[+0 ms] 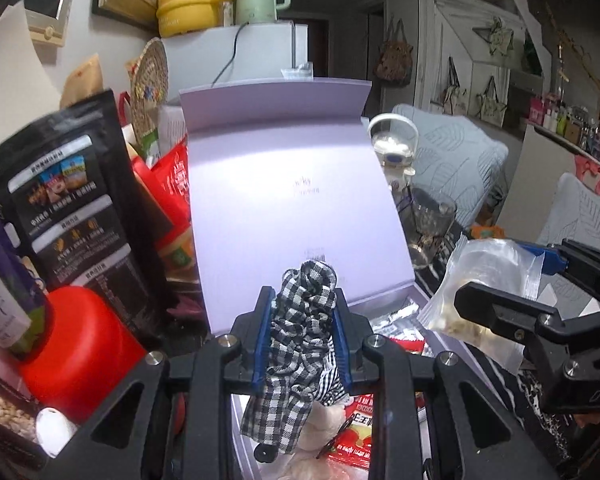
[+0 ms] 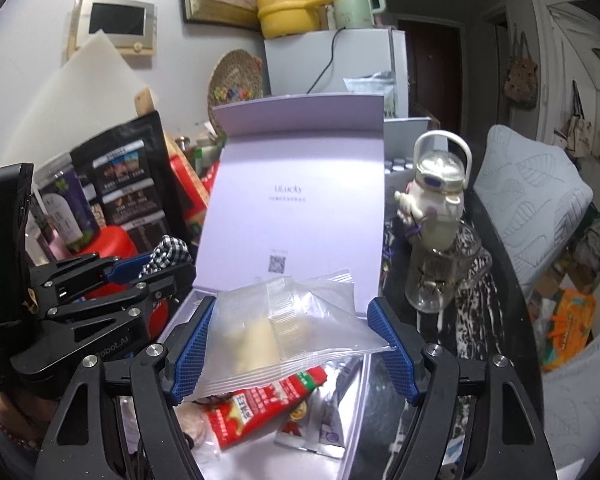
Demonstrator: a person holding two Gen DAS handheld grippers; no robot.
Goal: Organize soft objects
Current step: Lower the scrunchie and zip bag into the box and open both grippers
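The left gripper is pinching a checked cloth tight; the right gripper is holding a clear bag between wide fingers, both hanging over the open box. Both look light and limp, best gripped mid-bunch. The box is holding a red packet and foil sachets.

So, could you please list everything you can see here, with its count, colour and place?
checked cloth: one, black and white, in left gripper
plastic bag: one, clear, in right gripper
box: one, lilac, open, centre
snack packet: one, red, inside box
pouch: one, black, left
red tub: one, left
bottle: one, white, right
pot: one, yellow, on fridge
kettle: one, green, beside pot
left gripper: shut
right gripper: holding bag
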